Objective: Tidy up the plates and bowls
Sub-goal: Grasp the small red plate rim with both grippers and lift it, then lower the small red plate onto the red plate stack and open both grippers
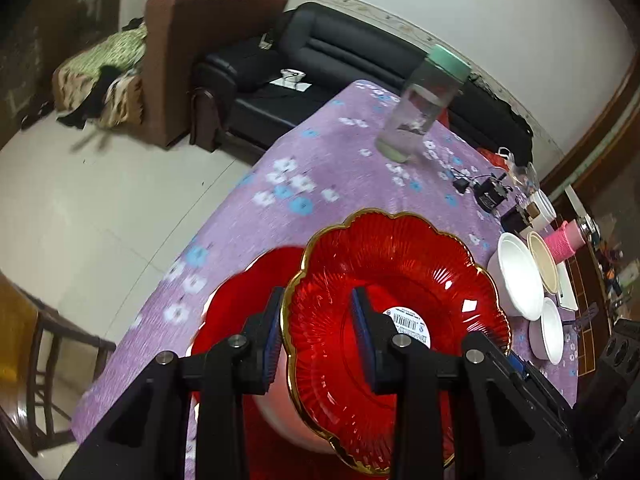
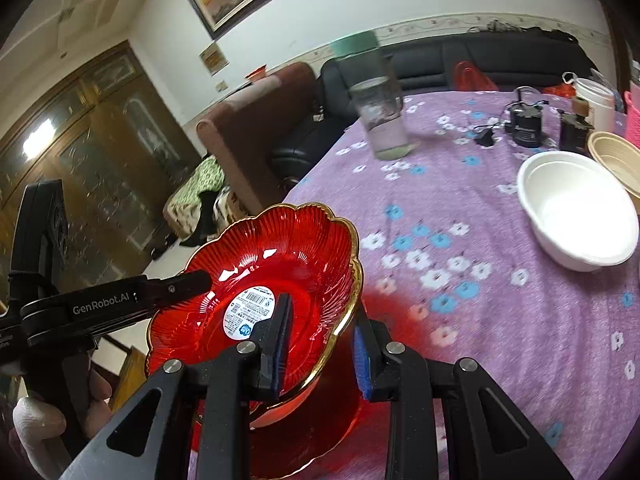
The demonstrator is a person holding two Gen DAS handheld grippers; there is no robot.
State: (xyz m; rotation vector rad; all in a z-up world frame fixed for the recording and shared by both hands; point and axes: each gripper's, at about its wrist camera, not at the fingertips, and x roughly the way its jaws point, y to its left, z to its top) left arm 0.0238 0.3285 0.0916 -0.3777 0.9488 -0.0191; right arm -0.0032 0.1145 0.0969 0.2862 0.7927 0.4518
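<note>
A red scalloped glass plate (image 1: 400, 280) with a gold rim and a barcode sticker hangs tilted above the purple flowered tablecloth (image 1: 320, 152). My left gripper (image 1: 319, 338) is shut on its left rim, one finger inside the dish and one outside. My right gripper (image 2: 322, 340) is shut on the same red plate (image 2: 280, 256) at its opposite rim. The left gripper's finger (image 2: 188, 282) also shows in the right wrist view, reaching onto the rim. Under the lifted plate a second red plate (image 1: 240, 300) lies on the cloth, partly hidden. White bowls (image 1: 516, 276) and a beige bowl (image 1: 544, 264) stand to the right.
A clear bottle with a green cap (image 1: 420, 108) stands mid-table, with black chargers and cables (image 1: 488, 194) and a pink cup (image 1: 568, 240) behind. The large white bowl (image 2: 576, 208) sits close on the right. The table edge drops off on the left, with a wooden stool (image 1: 52, 360) below.
</note>
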